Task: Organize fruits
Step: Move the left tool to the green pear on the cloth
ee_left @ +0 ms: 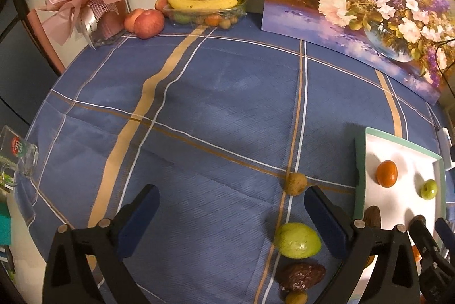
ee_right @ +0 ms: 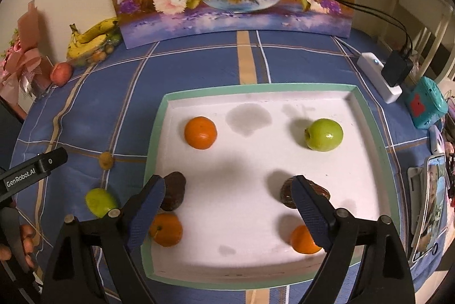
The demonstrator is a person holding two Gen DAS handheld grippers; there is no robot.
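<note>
Now both grippers hang released, empty: the left gripper [ee_left: 230, 218] should drop squarely over the near green fruit [ee_left: 297, 240] on the cloth, left of the tray [ee_right: 157, 133], while the right gripper [ee_right: 227, 207] waits.

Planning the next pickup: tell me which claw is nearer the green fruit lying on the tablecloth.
Left. The left claw has the green fruit just inside its right finger; the right claw hangs over the tray beside it.

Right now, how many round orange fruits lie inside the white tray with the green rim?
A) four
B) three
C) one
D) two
B: the right wrist view shows three orange fruits in the white tray: one at the far left, one at the near left and one at the near right partly behind a gripper finger.
</note>
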